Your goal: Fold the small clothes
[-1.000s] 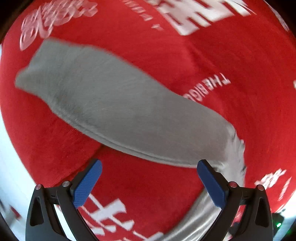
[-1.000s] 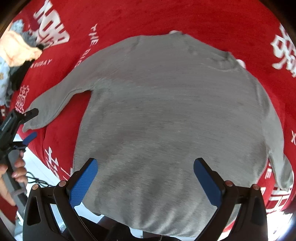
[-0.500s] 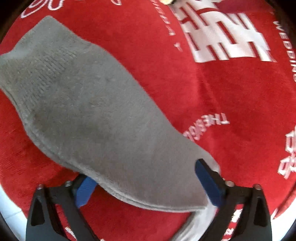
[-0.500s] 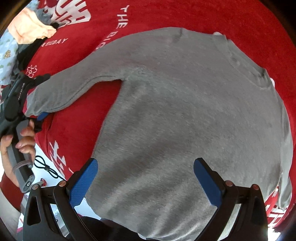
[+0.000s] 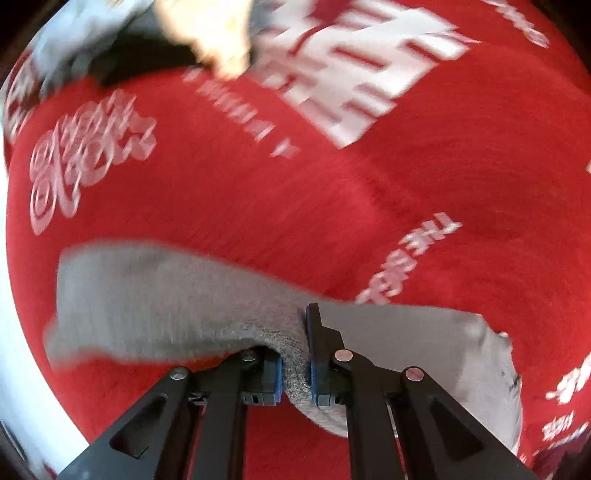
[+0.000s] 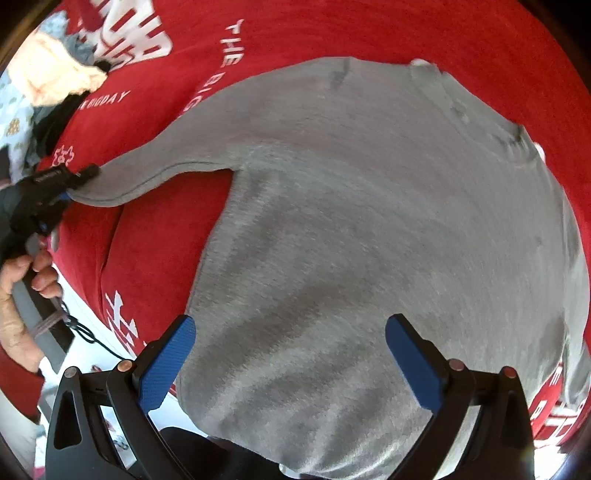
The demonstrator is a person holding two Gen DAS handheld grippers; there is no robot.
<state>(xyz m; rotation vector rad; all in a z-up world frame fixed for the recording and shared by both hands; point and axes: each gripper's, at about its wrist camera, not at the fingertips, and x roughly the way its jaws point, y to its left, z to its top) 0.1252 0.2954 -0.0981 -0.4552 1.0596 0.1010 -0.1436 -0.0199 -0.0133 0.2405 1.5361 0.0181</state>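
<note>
Grey sweater [image 6: 369,221] lies flat and spread on the red printed cloth [image 6: 332,29] covering the table, body unfolded, collar at the far side. My left hand-held gripper [image 5: 295,369] is clamped on the cuff end of the left sleeve [image 5: 166,295]; the sleeve is extended sideways, not yet laid over the body. My right hand-held gripper [image 6: 288,350] hovers above the hem, jaws wide apart, holding nothing. Judgement: folding barely begun; both sleeves and body folds remain. Pile of other clothes [image 6: 44,81] waits at the far left.
</note>
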